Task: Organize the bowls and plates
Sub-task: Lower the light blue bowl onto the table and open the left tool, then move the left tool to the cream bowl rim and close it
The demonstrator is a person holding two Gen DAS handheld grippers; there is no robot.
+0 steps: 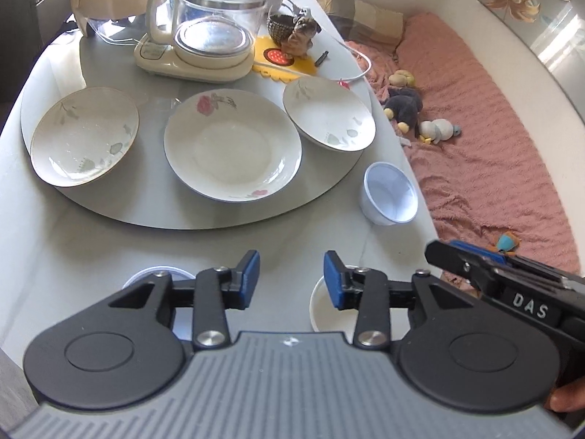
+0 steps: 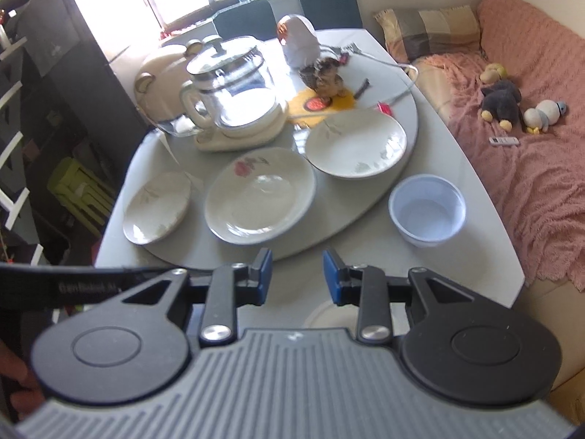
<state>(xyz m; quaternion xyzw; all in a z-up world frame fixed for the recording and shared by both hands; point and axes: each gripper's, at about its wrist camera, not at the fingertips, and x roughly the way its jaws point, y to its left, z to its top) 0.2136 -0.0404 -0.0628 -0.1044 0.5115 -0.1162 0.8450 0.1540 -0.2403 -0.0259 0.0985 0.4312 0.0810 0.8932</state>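
Three white plates lie in a row on the grey turntable (image 1: 182, 216): a leaf-patterned one at the left (image 1: 84, 135) (image 2: 157, 206), a rose-patterned one in the middle (image 1: 232, 144) (image 2: 260, 194), a leaf-patterned one at the right (image 1: 329, 113) (image 2: 356, 146). A pale blue bowl (image 1: 389, 193) (image 2: 426, 215) stands on the table by the right edge. Two more white bowls (image 1: 329, 309) (image 1: 161, 274) are partly hidden under my left gripper (image 1: 291, 280), which is open and empty. My right gripper (image 2: 297, 276) is open and empty above the table's near edge, over a white bowl (image 2: 325, 314).
A glass kettle on a cream base (image 1: 204, 33) (image 2: 234, 98), a cream lidded pot (image 2: 164, 84), a figurine (image 1: 299, 36) on a yellow mat and a cable stand at the back of the turntable. A sofa with a pink blanket (image 1: 493, 153) and soft toys lies to the right.
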